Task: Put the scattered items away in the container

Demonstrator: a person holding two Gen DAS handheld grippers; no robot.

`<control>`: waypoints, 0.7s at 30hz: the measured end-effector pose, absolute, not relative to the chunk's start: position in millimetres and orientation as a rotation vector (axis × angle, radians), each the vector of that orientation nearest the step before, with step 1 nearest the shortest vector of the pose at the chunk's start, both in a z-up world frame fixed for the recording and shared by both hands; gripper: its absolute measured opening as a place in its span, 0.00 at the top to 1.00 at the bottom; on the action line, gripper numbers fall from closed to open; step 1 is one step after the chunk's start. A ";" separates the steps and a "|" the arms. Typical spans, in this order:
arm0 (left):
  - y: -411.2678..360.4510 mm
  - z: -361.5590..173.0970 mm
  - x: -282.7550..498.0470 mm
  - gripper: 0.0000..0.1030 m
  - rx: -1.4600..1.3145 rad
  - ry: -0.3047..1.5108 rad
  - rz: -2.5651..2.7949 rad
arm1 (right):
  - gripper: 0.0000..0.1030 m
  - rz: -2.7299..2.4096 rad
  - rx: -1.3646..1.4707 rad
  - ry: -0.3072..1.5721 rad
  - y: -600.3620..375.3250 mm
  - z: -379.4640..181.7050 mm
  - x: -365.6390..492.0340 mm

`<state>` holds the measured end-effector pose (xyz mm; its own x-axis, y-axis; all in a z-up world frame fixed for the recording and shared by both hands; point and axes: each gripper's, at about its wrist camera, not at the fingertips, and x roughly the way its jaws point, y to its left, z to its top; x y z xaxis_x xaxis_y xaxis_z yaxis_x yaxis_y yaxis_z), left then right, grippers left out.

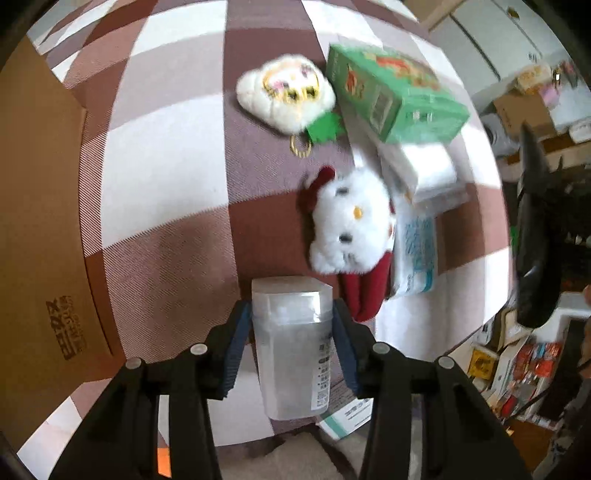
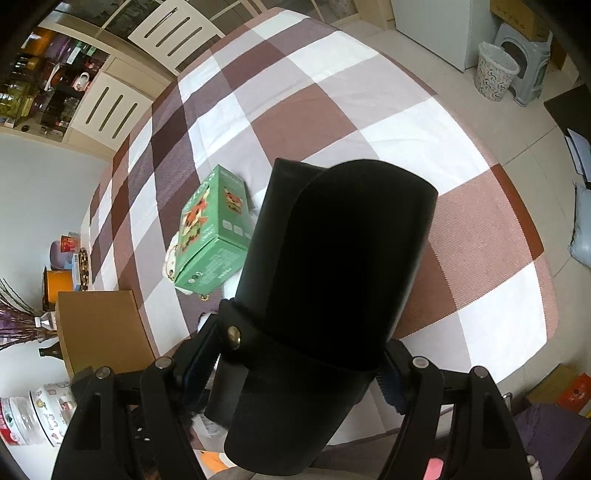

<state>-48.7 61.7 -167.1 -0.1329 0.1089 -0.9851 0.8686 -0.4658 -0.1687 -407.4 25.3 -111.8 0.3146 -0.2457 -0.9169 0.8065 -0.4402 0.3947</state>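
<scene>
My left gripper [image 1: 291,310] points down over the checked tablecloth and is shut on a translucent plastic jar [image 1: 291,354], its blue pads pressing both sides. Beyond it lie a white cat plush with red trim [image 1: 351,225], a round white plush with a painted face [image 1: 286,92], a green carton [image 1: 395,92] and tissue packs [image 1: 417,251]. The brown cardboard box [image 1: 40,221] stands at the left. My right gripper [image 2: 295,350] is shut on a black cylindrical case [image 2: 332,258], which hides much of that view. The green carton [image 2: 210,236] and cardboard box [image 2: 99,325] show to its left.
The table's edge curves along the right side in the right wrist view, with floor tiles beyond. A patterned waste bin [image 2: 495,70] and a grey stool [image 2: 524,55] stand on the floor. White chairs [image 2: 173,33] and cluttered shelves [image 2: 48,74] line the far side.
</scene>
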 end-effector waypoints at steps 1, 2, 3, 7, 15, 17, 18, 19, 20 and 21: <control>60.1 -165.9 -61.3 0.54 1.568 1.106 -1.652 | 0.26 -1.325 1.587 0.524 25.5 -111.7 -407.1; 60.5 -168.7 -67.0 0.54 1.590 1.104 -1.644 | 0.26 -1.323 1.588 0.523 26.1 -112.0 -406.5; 61.7 -174.1 -66.0 0.54 1.611 1.098 -1.636 | 0.26 -1.322 1.589 0.525 26.9 -112.3 -405.9; 59.1 -176.4 -62.9 0.57 1.645 1.052 -1.643 | 0.26 -1.319 1.595 0.530 30.8 -113.9 -403.4; 44.8 -140.2 -31.5 0.60 1.585 1.050 -1.664 | 0.26 -1.323 1.580 0.528 32.6 -107.7 -402.2; 40.6 -127.3 -28.7 0.60 1.561 1.056 -1.673 | 0.26 -1.321 1.571 0.526 30.7 -103.7 -400.8; 39.3 -119.7 -29.7 0.60 1.548 1.059 -1.677 | 0.26 -1.320 1.564 0.526 29.4 -101.1 -399.3; 40.7 -110.9 -27.7 0.60 1.539 1.059 -1.683 | 0.26 -1.318 1.559 0.527 28.2 -99.2 -397.9; 41.0 -102.4 -24.8 0.60 1.529 1.056 -1.692 | 0.26 -1.315 1.551 0.527 26.9 -96.2 -395.6; 40.0 -93.6 -21.7 0.60 1.520 1.050 -1.701 | 0.26 -1.312 1.545 0.528 25.8 -93.7 -393.5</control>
<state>-21.7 40.0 -93.6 -0.1458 0.0579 -0.9876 0.8567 -0.4919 -0.1553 -393.5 25.8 -93.7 0.3160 -0.2636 -0.9114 0.8214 -0.4048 0.4018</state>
